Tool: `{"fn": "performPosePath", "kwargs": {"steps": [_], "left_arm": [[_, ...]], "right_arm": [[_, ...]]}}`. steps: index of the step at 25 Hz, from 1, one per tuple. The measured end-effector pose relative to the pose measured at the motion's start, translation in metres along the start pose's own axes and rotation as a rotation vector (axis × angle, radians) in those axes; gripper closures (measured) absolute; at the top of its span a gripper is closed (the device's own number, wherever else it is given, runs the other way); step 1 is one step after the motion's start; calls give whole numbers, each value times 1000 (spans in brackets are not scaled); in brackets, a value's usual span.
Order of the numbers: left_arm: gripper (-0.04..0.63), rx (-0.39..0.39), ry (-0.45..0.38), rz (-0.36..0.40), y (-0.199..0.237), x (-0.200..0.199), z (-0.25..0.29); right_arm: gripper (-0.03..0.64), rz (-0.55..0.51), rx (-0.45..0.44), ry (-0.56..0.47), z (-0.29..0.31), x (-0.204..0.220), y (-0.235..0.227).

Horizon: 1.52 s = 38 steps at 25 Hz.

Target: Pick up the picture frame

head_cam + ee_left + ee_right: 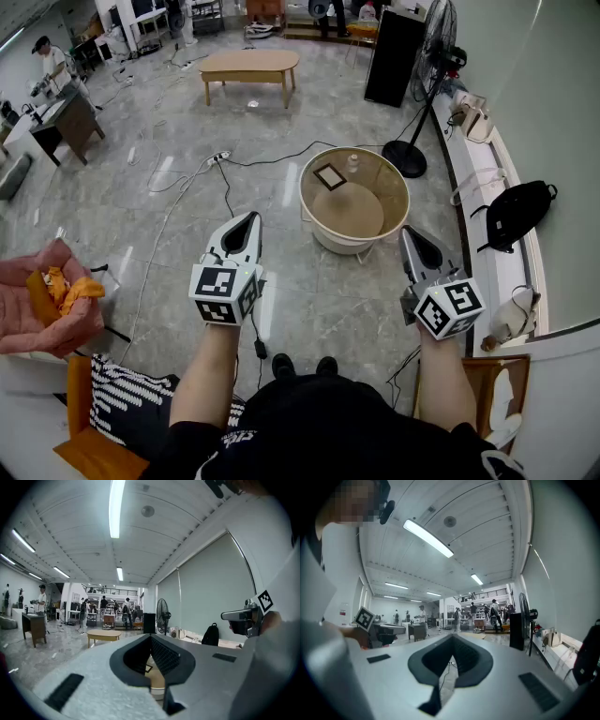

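The picture frame (329, 176), small with a dark rim, lies against the inner wall of a round beige tub (398, 202) on the floor ahead of me. In the left gripper view the picture frame (148, 669) shows through the gap below the jaws. My left gripper (251, 217) is held above the floor, left of the tub and short of it, jaws shut with nothing in them. On the tub's near right side my right gripper (406, 232) is also shut and empty. Both point roughly level, and neither touches the tub or the frame.
A clear bottle (352, 162) lies in the tub beside the frame. Cables (187, 178) trail over the floor at left. A standing fan (436, 56) and a black backpack (516, 211) are at right. Farther back stands a wooden table (249, 64). A pink seat (47, 300) is at near left.
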State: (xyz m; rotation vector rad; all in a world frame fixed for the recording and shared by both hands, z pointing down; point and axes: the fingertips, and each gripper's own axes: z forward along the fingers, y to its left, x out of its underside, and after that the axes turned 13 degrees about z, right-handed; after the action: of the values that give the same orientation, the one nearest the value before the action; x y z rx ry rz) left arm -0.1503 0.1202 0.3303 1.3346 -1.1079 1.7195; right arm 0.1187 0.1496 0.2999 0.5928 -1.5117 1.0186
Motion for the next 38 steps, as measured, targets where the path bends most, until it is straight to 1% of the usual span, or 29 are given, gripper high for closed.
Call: {"fn": "performPosePath", "kwargs": {"steps": [7, 14, 21, 31, 34, 38], "left_arm": [[594, -14, 13, 23, 0, -1, 1], [594, -36, 40, 5, -7, 2, -5], [594, -36, 43, 10, -26, -5, 2], [594, -56, 50, 18, -53, -16, 3], [594, -48, 55, 9, -62, -13, 6], [594, -38, 43, 24, -69, -19, 9]], "right_arm": [[615, -17, -17, -4, 2, -1, -3], [615, -1, -30, -6, -6, 0, -10], [614, 42, -47, 8, -19, -4, -27], [612, 40, -63, -20, -45, -13, -50], [612, 52, -66, -10, -47, -11, -54], [612, 38, -77, -12, -50, -13, -54]]}}
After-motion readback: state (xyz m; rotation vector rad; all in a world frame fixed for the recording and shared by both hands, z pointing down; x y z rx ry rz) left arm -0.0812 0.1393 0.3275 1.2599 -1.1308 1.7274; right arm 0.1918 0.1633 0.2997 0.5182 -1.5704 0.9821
